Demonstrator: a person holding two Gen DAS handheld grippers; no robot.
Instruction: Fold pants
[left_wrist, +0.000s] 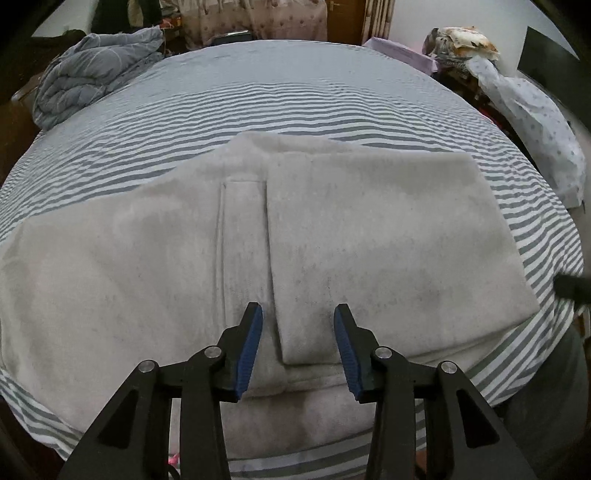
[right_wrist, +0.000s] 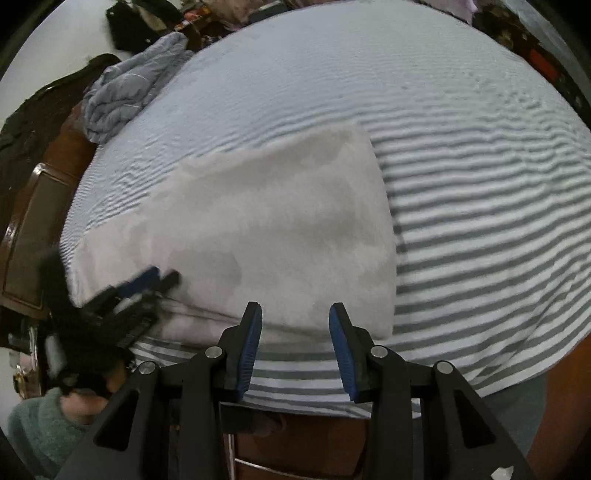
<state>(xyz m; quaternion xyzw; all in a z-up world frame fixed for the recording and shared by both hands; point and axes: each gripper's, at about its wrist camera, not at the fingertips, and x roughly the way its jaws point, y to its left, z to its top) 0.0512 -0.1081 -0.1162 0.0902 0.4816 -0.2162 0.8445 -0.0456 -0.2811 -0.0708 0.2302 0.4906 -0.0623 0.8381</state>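
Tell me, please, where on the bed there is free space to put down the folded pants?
Free: the striped sheet beyond the pants, and the stretch to their right. Crowded: the far left corner with the bunched quilt, and the right edge with piled clothes.

One pants (left_wrist: 258, 240), one striped bed (left_wrist: 295, 107), one crumpled quilt (left_wrist: 96, 70), two tongs (left_wrist: 298, 328).

left wrist: near edge, tilted down, close over pants (left_wrist: 258, 240) | right wrist: right end, raised | shared: pants, striped bed (right_wrist: 480, 184)
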